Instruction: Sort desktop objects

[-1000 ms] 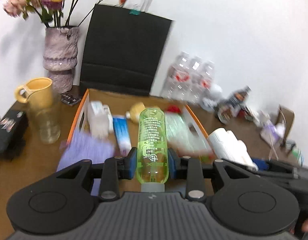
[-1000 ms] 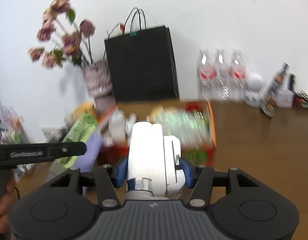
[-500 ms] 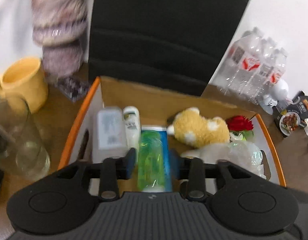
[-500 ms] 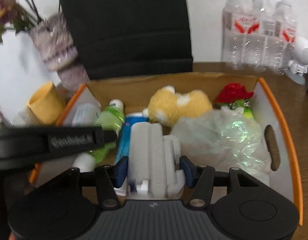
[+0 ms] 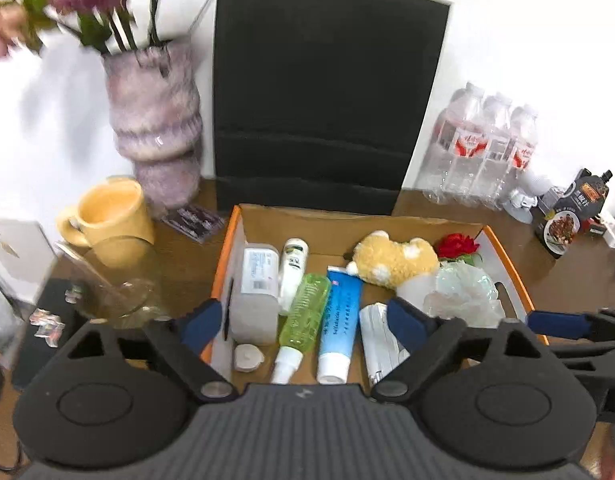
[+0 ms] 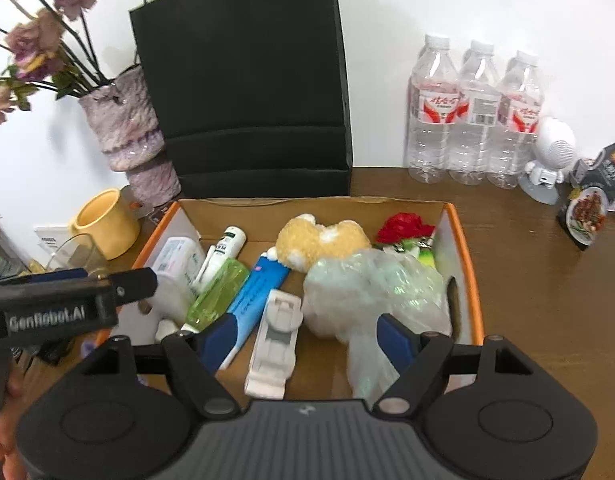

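An orange-rimmed cardboard box (image 5: 507, 264) (image 6: 465, 240) holds the sorted items. A green spray bottle (image 5: 303, 316) (image 6: 217, 294) lies in it beside a blue toothpaste tube (image 5: 341, 316) (image 6: 253, 292). A white plastic holder (image 6: 275, 344) (image 5: 377, 344) lies to the tube's right. My left gripper (image 5: 303, 322) is open and empty above the box's near edge. My right gripper (image 6: 303, 340) is open and empty above the holder. A plush toy (image 6: 319, 240), a red flower (image 6: 403, 226) and a crumpled plastic bag (image 6: 371, 292) fill the box's right side.
A black paper bag (image 6: 243, 92) stands behind the box. A vase with flowers (image 6: 123, 128), a yellow mug (image 6: 103, 222) and a glass (image 5: 115, 284) stand to the left. Three water bottles (image 6: 473, 116) and a white figurine (image 6: 549, 160) stand at the right.
Both grippers carried their items over the box and opened. The green bottle and the white holder now lie in the box. Both grippers have pulled back and up.
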The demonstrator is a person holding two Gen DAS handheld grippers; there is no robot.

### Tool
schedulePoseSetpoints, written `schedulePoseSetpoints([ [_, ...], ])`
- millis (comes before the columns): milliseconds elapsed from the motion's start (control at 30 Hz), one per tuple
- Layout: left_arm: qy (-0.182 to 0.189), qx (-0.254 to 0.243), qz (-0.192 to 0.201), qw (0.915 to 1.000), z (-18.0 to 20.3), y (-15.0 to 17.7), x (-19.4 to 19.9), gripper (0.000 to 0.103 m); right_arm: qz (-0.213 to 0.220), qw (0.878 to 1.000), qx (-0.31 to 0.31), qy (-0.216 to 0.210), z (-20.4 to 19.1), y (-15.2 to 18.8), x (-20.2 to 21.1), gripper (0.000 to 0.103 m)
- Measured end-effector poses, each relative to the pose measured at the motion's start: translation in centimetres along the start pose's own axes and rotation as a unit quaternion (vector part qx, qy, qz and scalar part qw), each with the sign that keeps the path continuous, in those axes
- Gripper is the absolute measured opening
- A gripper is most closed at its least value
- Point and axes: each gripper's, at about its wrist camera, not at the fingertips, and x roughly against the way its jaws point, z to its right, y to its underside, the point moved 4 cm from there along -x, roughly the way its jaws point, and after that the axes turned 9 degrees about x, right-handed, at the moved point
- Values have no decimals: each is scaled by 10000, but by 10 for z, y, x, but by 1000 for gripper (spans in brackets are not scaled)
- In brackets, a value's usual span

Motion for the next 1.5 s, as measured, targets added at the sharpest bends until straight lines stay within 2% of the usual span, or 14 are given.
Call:
schedulePoseSetpoints([
  [67,-44,-102,135,9998,4,7,17,98,52,9999,79,35,-1,8,17,76],
  [200,123,-135,199,9996,8,26,47,103,217,9996,151,71,3,29,48,81],
  [267,121,-239,290,9992,9,47,62,103,329,9993,167,96,6,47,61,83],
  [333,39,-412,480,9980,10,79,81,103,520,9985,170,12,3,74,74,84],
  [433,183,-563,794,9951,6,145,106,103,762,9964,358,-19,-12,134,89,87],
  [500,267,-422,737,9960,-2,190,111,103,867,9949,502,142,-24,179,93,87],
  [600,218,-245,648,9974,-14,239,110,103,951,9931,586,356,-39,238,94,87],
  [700,146,-285,818,9961,-18,267,114,103,904,9929,601,476,-48,269,89,86],
  [767,185,-191,878,9958,-20,275,113,103,1010,9918,557,555,-50,278,88,86],
  [900,85,-222,695,9973,-22,278,98,103,840,9932,529,614,-47,281,76,86],
  [1133,113,-117,350,9993,-26,283,89,103,826,9946,362,503,-41,283,73,87],
  [1500,30,-200,317,9993,-24,285,87,103,751,9948,260,634,-37,283,70,96],
])
